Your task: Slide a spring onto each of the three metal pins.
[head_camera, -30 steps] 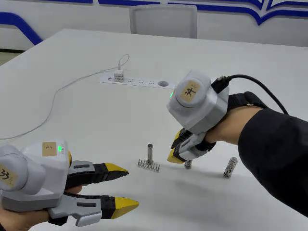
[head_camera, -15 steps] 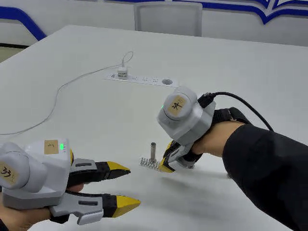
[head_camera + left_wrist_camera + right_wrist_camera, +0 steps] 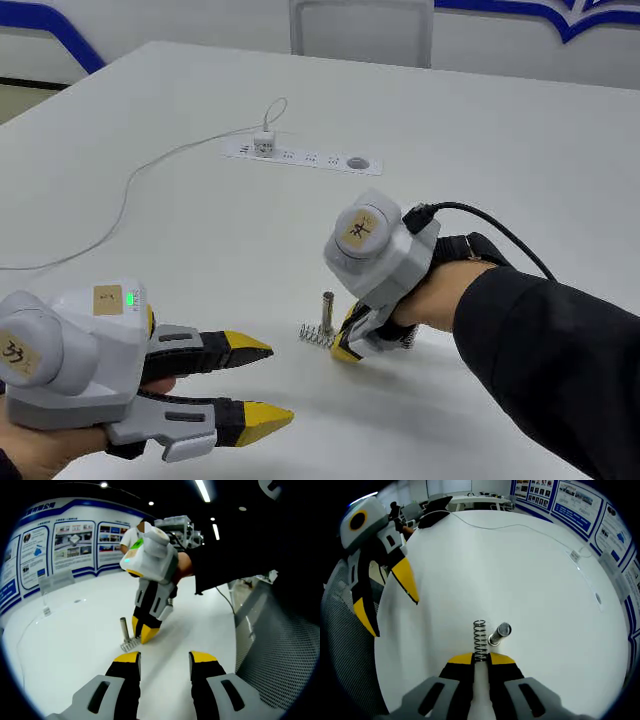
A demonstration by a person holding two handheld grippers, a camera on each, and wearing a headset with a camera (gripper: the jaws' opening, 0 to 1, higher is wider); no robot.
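Note:
A bare metal pin (image 3: 327,306) stands upright on the white table (image 3: 200,240). A loose spring (image 3: 316,335) lies flat at its foot. My right gripper (image 3: 347,349) points down at the table, its yellow tips at the spring's right end. In the right gripper view the spring (image 3: 479,637) runs forward from between the nearly closed jaws, next to the pin (image 3: 499,634). My left gripper (image 3: 262,380) hovers open at the near left, holding nothing. Its own view looks past open jaws (image 3: 165,657) at the pin (image 3: 123,628) and the right gripper (image 3: 145,632). The right hand hides the table behind it.
A white power strip (image 3: 300,157) with a plugged-in charger (image 3: 264,142) and a cable (image 3: 150,170) lies further back. A chair (image 3: 360,30) stands at the far edge. A mesh chair back (image 3: 280,645) is close on the left gripper's right.
My right gripper has moved left and down to the spring lying beside the bare pin and closed on its end. The left gripper has stayed put; the head camera shifted.

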